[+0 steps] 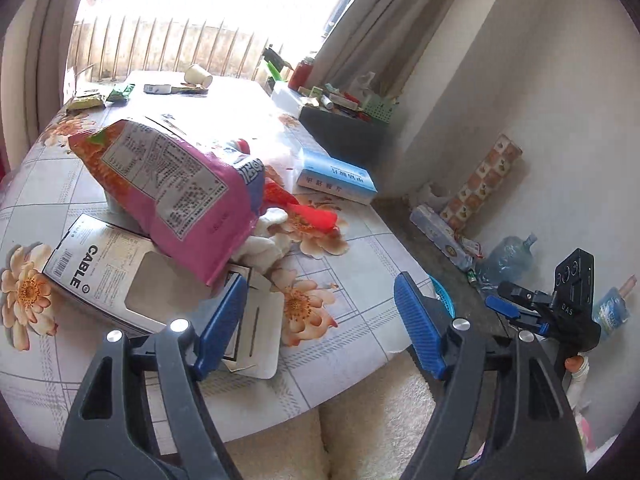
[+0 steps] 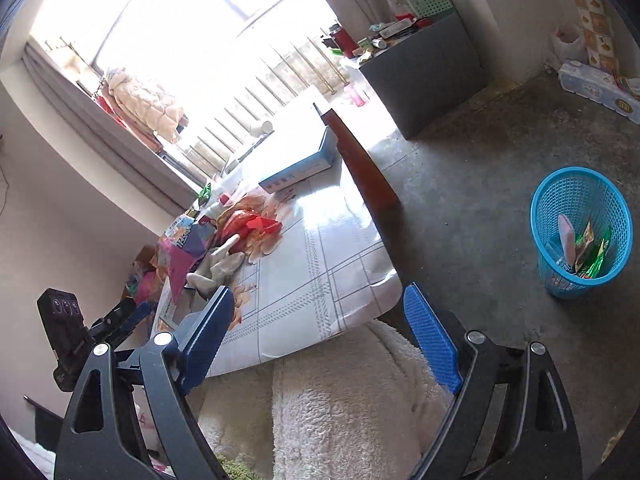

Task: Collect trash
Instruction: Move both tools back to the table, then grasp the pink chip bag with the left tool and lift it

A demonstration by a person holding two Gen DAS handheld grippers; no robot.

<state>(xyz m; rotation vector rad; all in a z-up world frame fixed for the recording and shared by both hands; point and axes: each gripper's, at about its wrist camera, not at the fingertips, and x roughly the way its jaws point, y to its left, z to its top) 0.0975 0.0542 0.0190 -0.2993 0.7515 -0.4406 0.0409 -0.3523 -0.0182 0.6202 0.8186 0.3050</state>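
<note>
The trash lies in a heap on the flowered surface (image 1: 352, 264): a pink snack bag (image 1: 180, 192) leans over a white cable box (image 1: 104, 276), with a red wrapper (image 1: 312, 216) and a crumpled white glove (image 1: 268, 240) just beside it. A blue box (image 1: 336, 178) sits farther back, apart from the heap, and a paper cup (image 1: 198, 75) lies tipped near the far edge.

The left gripper (image 1: 320, 320) hovers over the near edge of the surface, its fingers (image 1: 420, 328) spread wide with nothing between them. The right gripper (image 2: 320, 336) is likewise wide open and empty, above a fluffy white cloth (image 2: 344, 408).

On the floor (image 2: 460, 200), well apart from the surface, a blue basket (image 2: 560, 280) stands upright and holds a few wrappers (image 2: 588, 252).
</note>
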